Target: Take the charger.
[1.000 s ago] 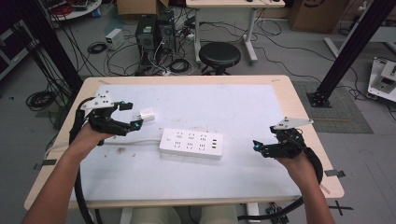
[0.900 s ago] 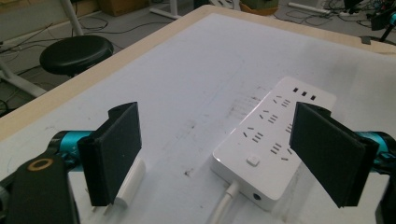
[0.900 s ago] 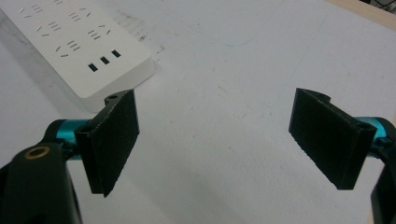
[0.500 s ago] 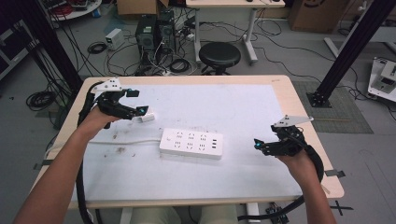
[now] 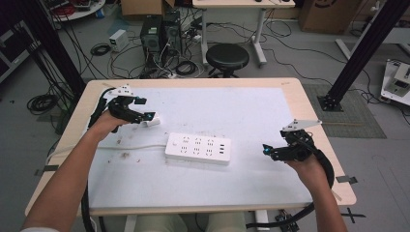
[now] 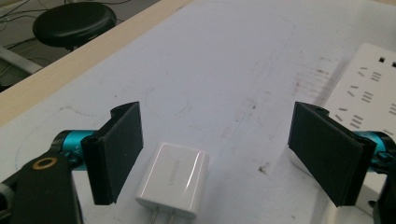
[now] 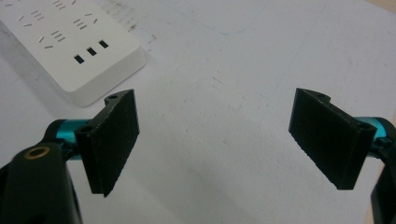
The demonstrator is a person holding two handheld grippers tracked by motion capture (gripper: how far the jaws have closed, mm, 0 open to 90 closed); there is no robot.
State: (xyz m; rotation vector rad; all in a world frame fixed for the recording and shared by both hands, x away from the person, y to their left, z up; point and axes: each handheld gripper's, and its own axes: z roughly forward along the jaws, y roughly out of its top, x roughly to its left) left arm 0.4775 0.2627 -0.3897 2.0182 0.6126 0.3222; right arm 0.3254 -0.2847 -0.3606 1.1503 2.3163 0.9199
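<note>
Flanking charger point(image 6: 173, 185), power strip point(image 5: 198, 149) nearby

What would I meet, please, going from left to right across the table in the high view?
left gripper → white charger → power strip → right gripper

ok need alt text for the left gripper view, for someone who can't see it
A small white charger lies flat on the white table, prongs toward the camera, between the open black jaws of the left gripper, nearer one jaw. A white power strip lies at the right edge, and a black stool stands beyond the table.
</note>
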